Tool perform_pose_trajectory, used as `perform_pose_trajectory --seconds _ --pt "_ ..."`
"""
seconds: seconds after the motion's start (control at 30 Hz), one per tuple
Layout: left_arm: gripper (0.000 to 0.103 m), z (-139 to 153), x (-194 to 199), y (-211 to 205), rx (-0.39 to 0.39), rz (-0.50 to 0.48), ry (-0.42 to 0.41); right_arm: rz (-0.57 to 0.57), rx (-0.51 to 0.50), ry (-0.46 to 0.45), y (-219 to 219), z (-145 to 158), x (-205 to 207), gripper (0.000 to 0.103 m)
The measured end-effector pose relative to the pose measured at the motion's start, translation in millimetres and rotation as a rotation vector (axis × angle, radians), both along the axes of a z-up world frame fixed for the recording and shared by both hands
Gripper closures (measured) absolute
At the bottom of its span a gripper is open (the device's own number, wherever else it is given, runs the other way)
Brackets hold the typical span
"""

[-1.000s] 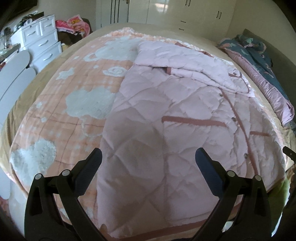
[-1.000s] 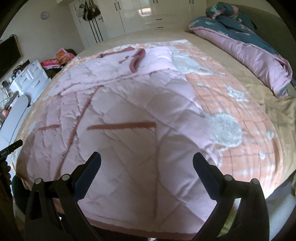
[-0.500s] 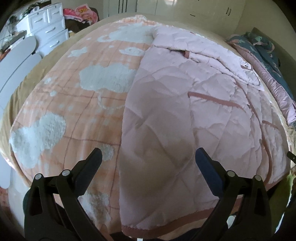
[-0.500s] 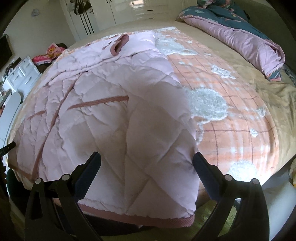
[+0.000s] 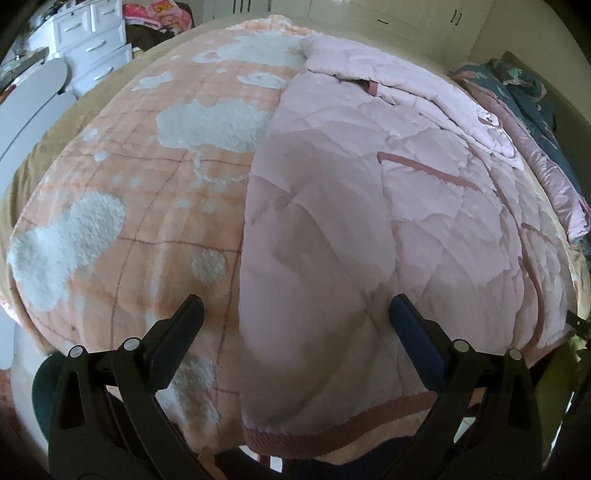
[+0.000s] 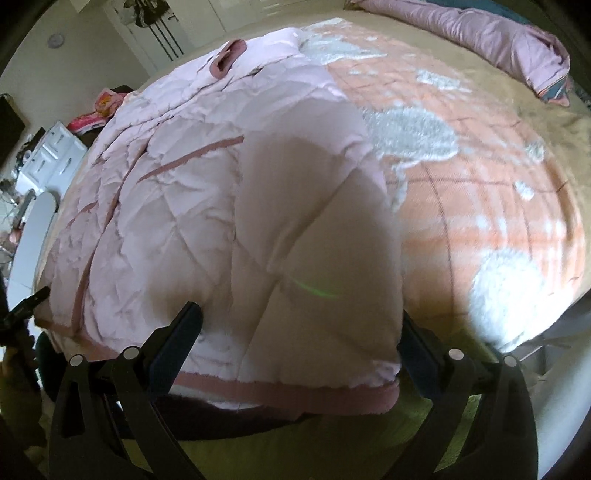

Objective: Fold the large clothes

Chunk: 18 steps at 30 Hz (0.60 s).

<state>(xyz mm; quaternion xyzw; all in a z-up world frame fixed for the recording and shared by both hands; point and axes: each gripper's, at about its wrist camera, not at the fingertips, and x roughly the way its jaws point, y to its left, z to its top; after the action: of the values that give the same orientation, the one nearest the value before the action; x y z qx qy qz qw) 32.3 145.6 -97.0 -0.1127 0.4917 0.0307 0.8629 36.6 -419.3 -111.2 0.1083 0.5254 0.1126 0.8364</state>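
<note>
Both claws hang with jaws spread wide and nothing between them: the left claw and the right claw have each dropped lower and closer to the near hem of the pale pink quilted padded coat with dusty-rose trim over the last second, so that the ribbed rose hem band now runs straight across between the right claw's fingers, and the coat's near left corner sits between the left claw's fingers. That reads as the approach to a grip on the two bottom corners, likely to lift the hem away toward the collar for the lengthwise fold; no grip is made yet. The coat lies flat and buttoned, one sleeve already folded across its upper part. Beneath it is a peach plaid fleece blanket with white fluffy patches on a bed. Beyond the left claw, up and left, stands a white chest of drawers; beyond and right of the right claw lies a bundled mauve and teal duvet.
</note>
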Motion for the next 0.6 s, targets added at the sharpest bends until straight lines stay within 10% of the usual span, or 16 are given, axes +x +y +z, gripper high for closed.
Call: perform_pose_trajectory --seconds 0.23,0.43,0.6 --pt "0.009 -3.4 -7.9 -11.1 -0.021 -0.044 0.013 0.059 -0.005 0.005 9.7 -6.3 -9.0 0.004" --pt "0.009 -4.8 -11.0 -15.8 -0.033 -0.062 0.014 0.100 0.059 -0.039 14.6 8.6 -14.3 0.043" --pt "0.009 -7.1 -4.9 -18.2 -0.028 -0.050 0.002 0.120 0.159 -0.112 18.5 28.4 -3.7 0.046"
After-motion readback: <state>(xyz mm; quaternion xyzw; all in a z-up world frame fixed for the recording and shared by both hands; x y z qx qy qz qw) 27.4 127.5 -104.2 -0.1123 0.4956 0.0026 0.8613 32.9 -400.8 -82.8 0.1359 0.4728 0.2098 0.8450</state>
